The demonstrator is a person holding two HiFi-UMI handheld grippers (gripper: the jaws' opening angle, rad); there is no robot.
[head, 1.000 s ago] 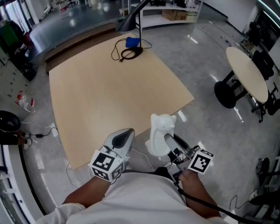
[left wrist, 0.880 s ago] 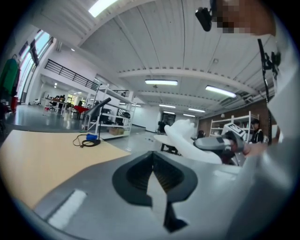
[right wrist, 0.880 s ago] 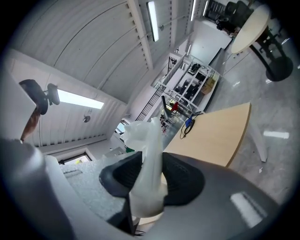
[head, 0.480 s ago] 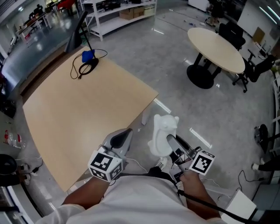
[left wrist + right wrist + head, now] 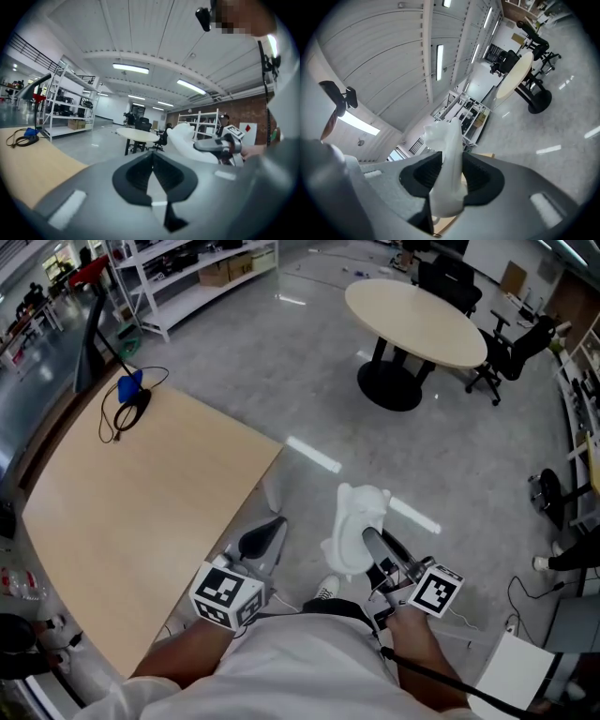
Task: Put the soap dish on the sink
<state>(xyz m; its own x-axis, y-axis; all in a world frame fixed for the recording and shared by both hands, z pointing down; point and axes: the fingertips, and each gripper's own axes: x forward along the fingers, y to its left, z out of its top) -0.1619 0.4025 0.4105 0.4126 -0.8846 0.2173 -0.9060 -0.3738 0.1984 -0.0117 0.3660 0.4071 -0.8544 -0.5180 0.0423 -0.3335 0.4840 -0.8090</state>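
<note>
Table [image 5: 141, 493] slid left, soap dish [image 5: 361, 521] in right gripper [image 5: 450, 174]

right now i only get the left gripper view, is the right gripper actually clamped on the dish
observer: yes. In the right gripper view the right gripper has both pads pressed on the dish, which stands on edge between them.
operator: any sink coming up
observer: none in any view. The head view shows only grey floor beyond the dish.
operator: and my left gripper, is it over the table
observer: its tip is not. In the head view the left gripper shows just right of the table edge, with floor behind it.
</note>
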